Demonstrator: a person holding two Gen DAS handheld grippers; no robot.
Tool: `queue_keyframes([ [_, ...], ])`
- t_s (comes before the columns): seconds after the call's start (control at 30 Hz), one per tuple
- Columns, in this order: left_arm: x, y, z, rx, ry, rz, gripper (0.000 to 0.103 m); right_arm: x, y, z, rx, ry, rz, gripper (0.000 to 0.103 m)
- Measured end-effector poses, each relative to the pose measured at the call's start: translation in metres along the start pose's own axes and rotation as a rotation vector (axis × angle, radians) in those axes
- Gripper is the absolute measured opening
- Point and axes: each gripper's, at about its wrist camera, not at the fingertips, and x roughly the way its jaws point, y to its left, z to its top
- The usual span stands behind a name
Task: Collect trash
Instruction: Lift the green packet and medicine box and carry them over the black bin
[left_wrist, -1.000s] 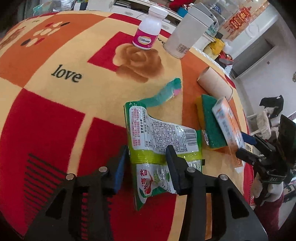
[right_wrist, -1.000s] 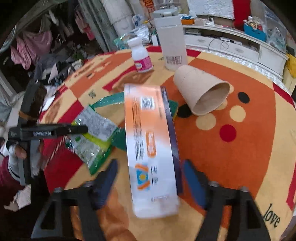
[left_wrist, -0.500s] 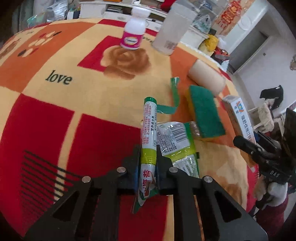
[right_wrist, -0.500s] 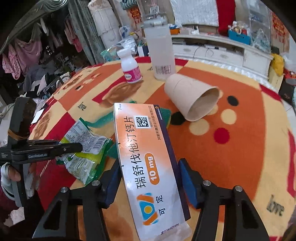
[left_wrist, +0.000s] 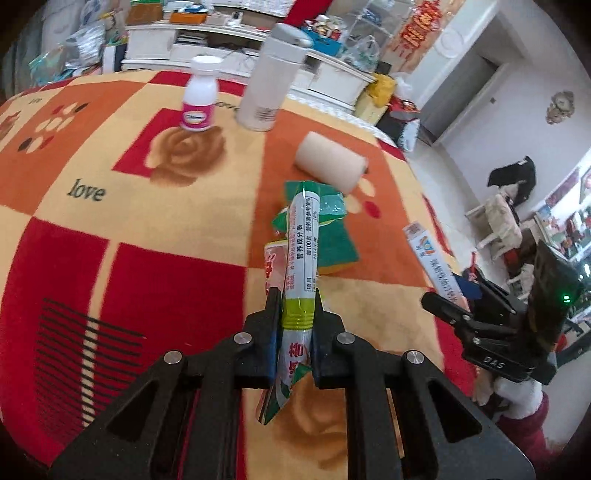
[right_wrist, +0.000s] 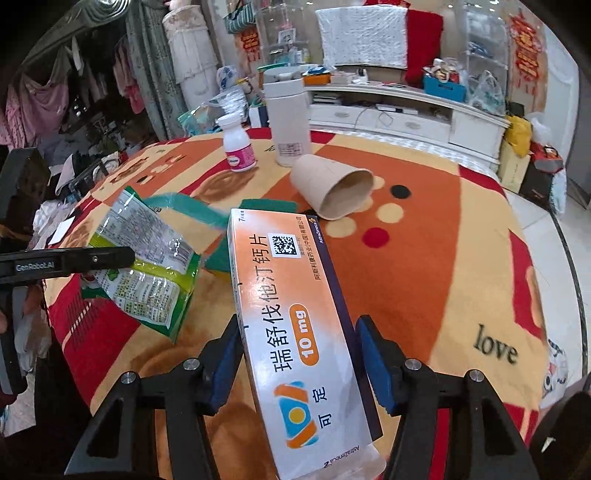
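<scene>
My left gripper (left_wrist: 294, 308) is shut on a green and white snack wrapper (left_wrist: 301, 266) and holds it edge-on above the patterned tablecloth (left_wrist: 147, 206). The wrapper also shows in the right wrist view (right_wrist: 147, 266), hanging from the left gripper's finger (right_wrist: 74, 258). My right gripper (right_wrist: 301, 354) is shut on an orange and white medicine box (right_wrist: 295, 332), lifted off the cloth. The box (left_wrist: 432, 266) and right gripper (left_wrist: 491, 332) show at the right of the left wrist view.
A cardboard tube (right_wrist: 332, 188) lies on its side mid-table. A green sponge (left_wrist: 332, 240) lies under the wrapper. A white pill bottle (left_wrist: 201, 99) and a tall white flask (left_wrist: 271, 77) stand at the far edge. Cabinets and clutter surround the table.
The left gripper has lifted the wrapper off the cloth and swung right. The right gripper has raised the medicine box and holds it steadier and closer.
</scene>
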Motion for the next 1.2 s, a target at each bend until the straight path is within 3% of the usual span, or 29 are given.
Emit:
queue_keyframes([
  [0.33, 0.001, -0.050, 0.001, 0.078, -0.004, -0.061, 0.011, -0.031, -0.025, -0.017, 0.050, -0.035, -0.060, 0.059],
  [0.4, 0.005, -0.059, 0.001, 0.091, -0.001, -0.067, 0.011, -0.034, -0.032, -0.020, 0.070, -0.033, -0.065, 0.051],
  [0.5, 0.012, -0.069, 0.000, 0.113, 0.003, -0.064, 0.011, -0.037, -0.040, -0.027, 0.086, -0.032, -0.075, 0.050],
  [0.87, 0.018, -0.065, 0.001, 0.101, 0.019, -0.045, 0.011, -0.020, -0.062, -0.049, 0.182, 0.045, -0.012, 0.050],
  [1.0, 0.016, -0.066, 0.001, 0.103, 0.017, -0.050, 0.011, -0.008, -0.051, -0.054, 0.137, 0.089, 0.002, 0.053],
  [1.07, 0.017, -0.069, 0.001, 0.105, 0.019, -0.058, 0.011, 0.001, -0.043, -0.059, 0.104, 0.116, -0.015, 0.066],
  [1.1, 0.017, -0.072, 0.002, 0.106, 0.021, -0.065, 0.011, 0.008, -0.040, -0.063, 0.089, 0.145, -0.037, 0.067],
  [1.2, 0.019, -0.079, 0.003, 0.117, 0.021, -0.080, 0.011, 0.006, -0.034, -0.065, 0.050, 0.124, -0.063, 0.058],
])
